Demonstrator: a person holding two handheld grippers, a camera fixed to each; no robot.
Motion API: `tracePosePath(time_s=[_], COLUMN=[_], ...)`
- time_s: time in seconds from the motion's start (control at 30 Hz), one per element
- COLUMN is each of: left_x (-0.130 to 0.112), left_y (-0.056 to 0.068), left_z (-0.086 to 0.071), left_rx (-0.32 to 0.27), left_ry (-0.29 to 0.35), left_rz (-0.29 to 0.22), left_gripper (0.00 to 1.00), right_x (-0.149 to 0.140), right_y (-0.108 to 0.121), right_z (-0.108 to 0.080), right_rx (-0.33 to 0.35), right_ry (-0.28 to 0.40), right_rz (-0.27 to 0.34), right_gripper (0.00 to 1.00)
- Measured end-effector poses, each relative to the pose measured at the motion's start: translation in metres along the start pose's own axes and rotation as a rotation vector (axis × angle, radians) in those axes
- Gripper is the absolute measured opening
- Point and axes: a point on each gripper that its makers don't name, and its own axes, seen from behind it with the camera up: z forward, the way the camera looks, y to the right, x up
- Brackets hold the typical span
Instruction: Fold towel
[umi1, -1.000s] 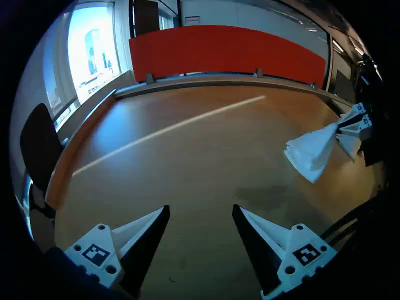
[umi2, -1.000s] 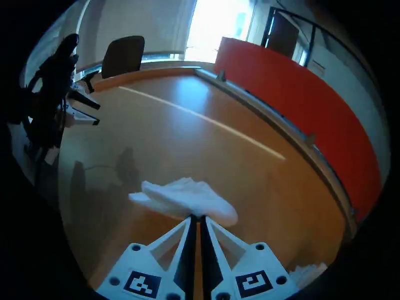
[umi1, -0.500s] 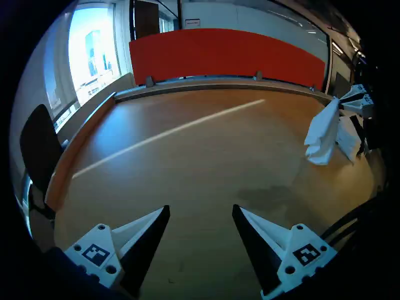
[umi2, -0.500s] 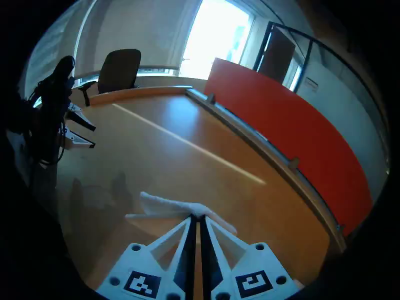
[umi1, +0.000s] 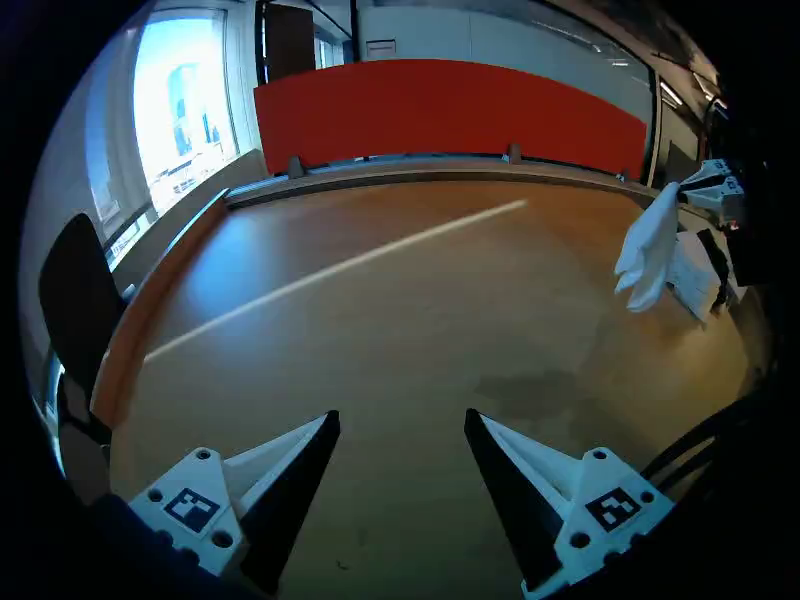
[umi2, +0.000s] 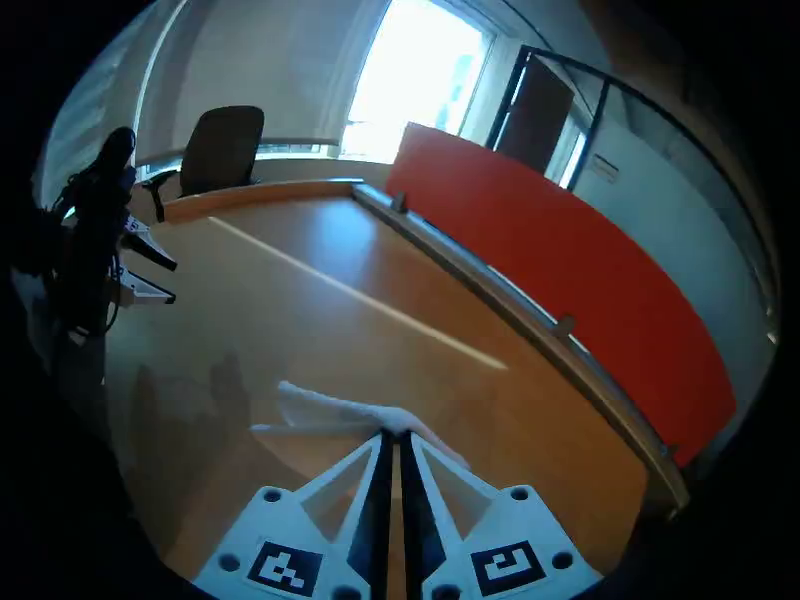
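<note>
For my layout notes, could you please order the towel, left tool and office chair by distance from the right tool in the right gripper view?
1. Towel, pinched in the right tool.
2. Left tool, at the left.
3. Office chair, upper left, beyond the table.

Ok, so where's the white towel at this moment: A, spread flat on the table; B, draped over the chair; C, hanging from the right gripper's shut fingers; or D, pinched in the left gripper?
C: the towel hangs from the right gripper, whose fingers are shut on its top edge, while the left gripper stands open with nothing in it.
</note>
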Motion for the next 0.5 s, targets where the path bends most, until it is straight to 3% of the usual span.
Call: tracePosePath(time_s=[0.5], left_x=[0.001], left_y=[0.0], left_z=[0.001], left_rx=[-0.002], left_ry=[0.001], left_rz=[0.007], left_gripper=[0.93], right_x=[-0.008], right_y=[0.055], right_z=[-0.023], right_rx=[-0.081], right_ry=[-0.011], right_rz=[0.011], right_gripper=[0.05])
